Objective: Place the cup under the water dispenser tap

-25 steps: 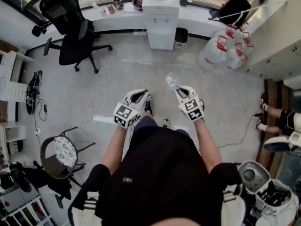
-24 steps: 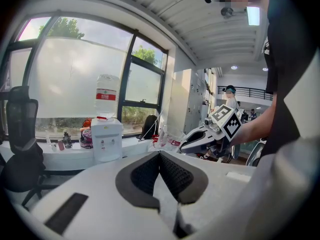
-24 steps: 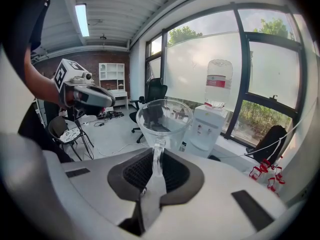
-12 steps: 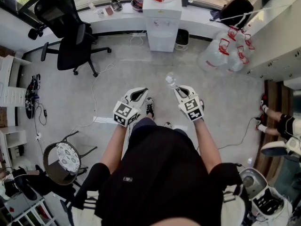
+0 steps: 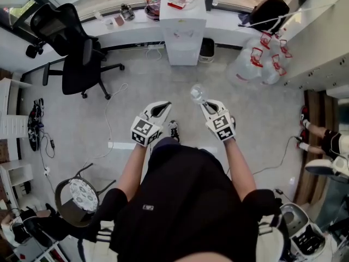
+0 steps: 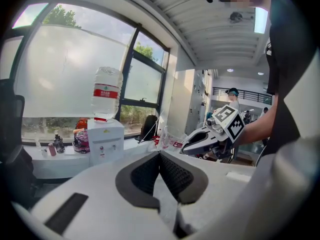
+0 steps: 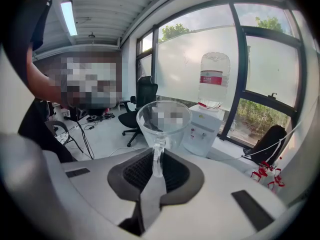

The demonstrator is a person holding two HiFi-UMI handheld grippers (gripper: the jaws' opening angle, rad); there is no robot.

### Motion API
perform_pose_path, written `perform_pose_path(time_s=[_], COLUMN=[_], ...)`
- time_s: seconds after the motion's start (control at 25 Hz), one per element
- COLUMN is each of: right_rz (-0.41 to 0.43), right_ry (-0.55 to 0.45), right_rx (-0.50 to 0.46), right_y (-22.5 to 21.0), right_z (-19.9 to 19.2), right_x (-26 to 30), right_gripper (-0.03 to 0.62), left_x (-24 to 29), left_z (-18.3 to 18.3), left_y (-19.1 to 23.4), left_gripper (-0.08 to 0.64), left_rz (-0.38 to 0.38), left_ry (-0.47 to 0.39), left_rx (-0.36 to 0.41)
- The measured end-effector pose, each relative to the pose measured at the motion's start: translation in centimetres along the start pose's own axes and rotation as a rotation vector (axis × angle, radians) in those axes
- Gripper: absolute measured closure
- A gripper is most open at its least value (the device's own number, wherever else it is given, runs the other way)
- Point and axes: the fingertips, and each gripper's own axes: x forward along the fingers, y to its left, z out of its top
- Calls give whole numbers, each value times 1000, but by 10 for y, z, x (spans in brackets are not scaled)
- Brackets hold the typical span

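1. The right gripper (image 7: 156, 166) is closed on the cup (image 7: 164, 119). A narrow clear part at the cup's near side, apparently its handle, is pinched between the pads.
2. The left gripper (image 6: 161, 166) is closed too, with nothing between its jaws.
3. The cup is carried at the right gripper's tip in mid-air above the floor, well apart from the water dispenser (image 5: 182, 34) by the window. The placing is judged not yet begun.
4. A slip or swing of the cup is the main risk, since only a thin, smooth part is gripped.
5. The tap could be struck by the rim if the cup is brought in too high or tilted.
6. Both forearms are stretched forward, side by side. The grippers are pointed at the dispenser and dipped slightly downward.
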Motion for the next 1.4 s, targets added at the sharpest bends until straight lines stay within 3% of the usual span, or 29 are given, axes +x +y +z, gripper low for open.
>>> perform_pose_path(time_s=[0.68, 1.4], right_rz=[-154, -100], right_ry=[48, 51], right_rx=[78, 33], right_y=[-49, -15], right_z=[0, 49], right_x=[12, 100], right_gripper=[568, 568], left_x=[56, 13], left_z=[22, 11], left_y=[33, 131], left_gripper=[560, 560], left_rz=[-169, -100], left_ry=[26, 5], left_rx=[37, 13])
